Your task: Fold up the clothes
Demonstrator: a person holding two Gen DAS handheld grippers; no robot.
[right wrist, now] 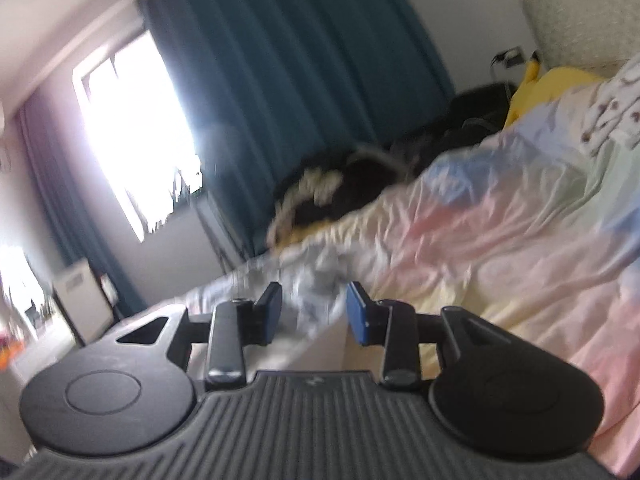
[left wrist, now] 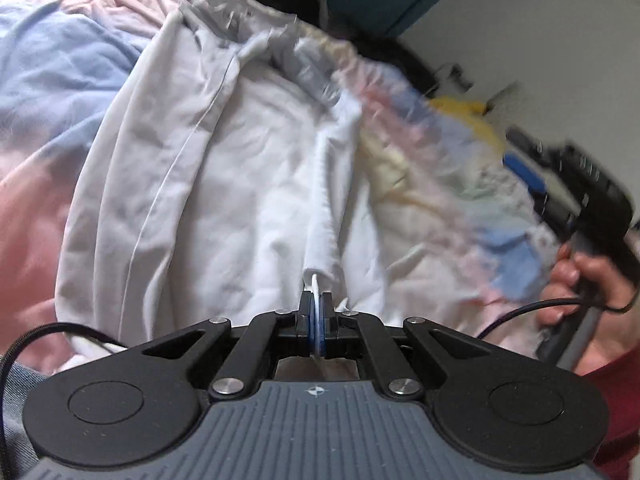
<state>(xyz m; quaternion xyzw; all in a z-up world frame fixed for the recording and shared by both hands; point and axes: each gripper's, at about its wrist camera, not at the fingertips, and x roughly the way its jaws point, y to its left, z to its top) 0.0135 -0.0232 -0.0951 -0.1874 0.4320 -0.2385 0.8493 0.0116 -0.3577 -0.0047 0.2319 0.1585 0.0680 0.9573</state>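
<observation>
Left wrist view: left gripper [left wrist: 316, 312] is clamped on a rolled edge of the white garment [left wrist: 224, 160], which lies spread and creased across the bed cover [left wrist: 44, 80], near its close edge. Cloth judged light, limp, likely to sag and slide; best taken at hems or corners, as here. A hand [left wrist: 576, 292] holds the other tool at the right.

Right wrist view: right gripper [right wrist: 314, 312] has jaws apart, nothing between them, aimed along the bed's edge toward the teal curtain [right wrist: 300, 60]. Picture blurred.
</observation>
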